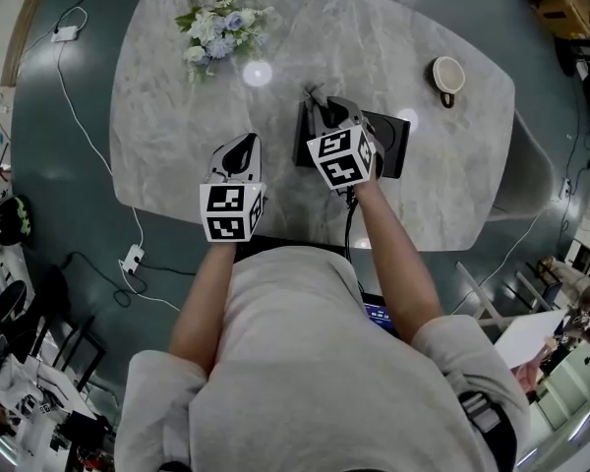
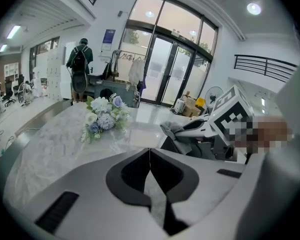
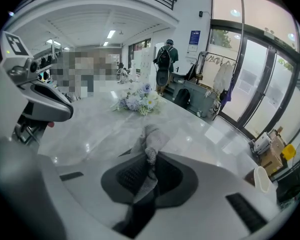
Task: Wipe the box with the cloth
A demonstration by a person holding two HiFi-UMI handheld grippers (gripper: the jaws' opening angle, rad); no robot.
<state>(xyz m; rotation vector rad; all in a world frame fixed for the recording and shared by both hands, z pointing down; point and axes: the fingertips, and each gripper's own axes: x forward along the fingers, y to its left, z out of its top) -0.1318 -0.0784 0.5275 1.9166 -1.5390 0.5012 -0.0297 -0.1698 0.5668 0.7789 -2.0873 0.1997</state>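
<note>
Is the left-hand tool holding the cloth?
No, the left tool is shut on nothing; the grey cloth is pinched in the right tool.

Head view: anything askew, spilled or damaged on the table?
Nothing stands out. The cup sits upright, the flower bunch lies intact on the table, and no spill shows. The right tongs are shut on the grey cloth at the black box; the left tongs are shut and empty.
</note>
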